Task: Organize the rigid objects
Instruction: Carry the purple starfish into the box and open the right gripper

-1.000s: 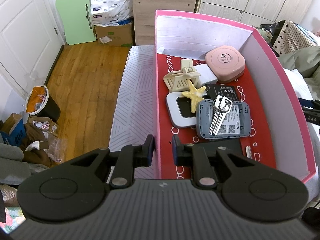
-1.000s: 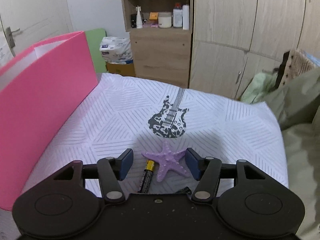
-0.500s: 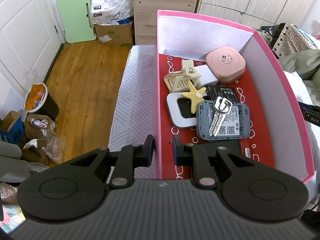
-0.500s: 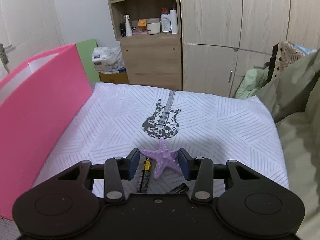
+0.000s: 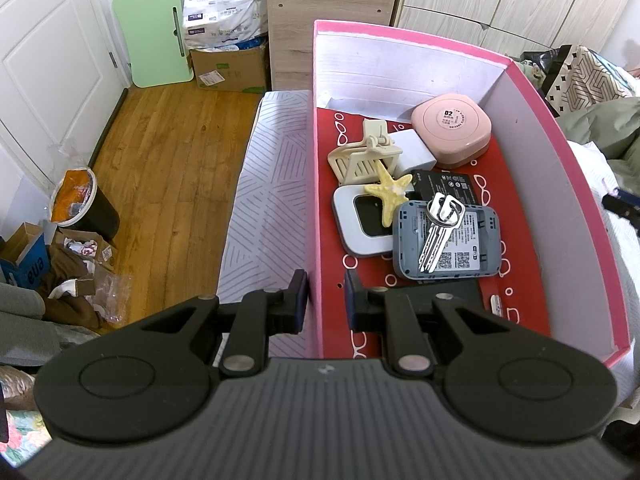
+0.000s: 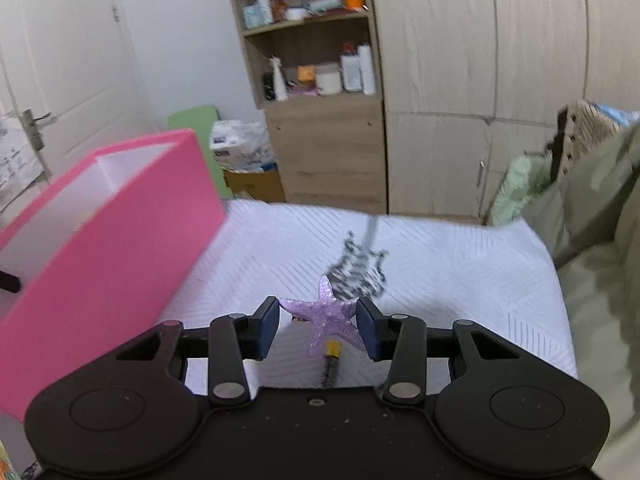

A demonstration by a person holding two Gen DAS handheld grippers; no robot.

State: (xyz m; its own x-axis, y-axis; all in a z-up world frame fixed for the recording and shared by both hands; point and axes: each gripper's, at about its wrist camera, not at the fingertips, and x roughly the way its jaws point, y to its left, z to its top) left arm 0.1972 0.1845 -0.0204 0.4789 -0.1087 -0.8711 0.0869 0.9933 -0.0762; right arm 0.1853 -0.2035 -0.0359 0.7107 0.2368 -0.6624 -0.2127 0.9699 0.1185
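Observation:
A pink box (image 5: 576,216) with a red floor stands on the bed. In it lie a yellow starfish (image 5: 389,194), keys (image 5: 438,232) on a grey router (image 5: 472,252), a pink round case (image 5: 452,130) and a beige holder (image 5: 362,160). My left gripper (image 5: 325,300) is shut on the box's left wall near its front corner. My right gripper (image 6: 318,330) is shut on a purple starfish (image 6: 330,318), held above the sheet to the right of the pink box (image 6: 120,248). Under it a battery (image 6: 331,354) lies on the sheet.
The white sheet with a guitar print (image 6: 360,264) spreads ahead of the right gripper. A green blanket (image 6: 592,240) piles up at the right. A wooden shelf unit (image 6: 324,148) and wardrobe stand behind the bed. A bin (image 5: 80,204) and boxes sit on the floor.
The right gripper's jaws closed on the purple starfish and lifted it off the sheet; the battery stayed below. The left gripper and the box have not moved.

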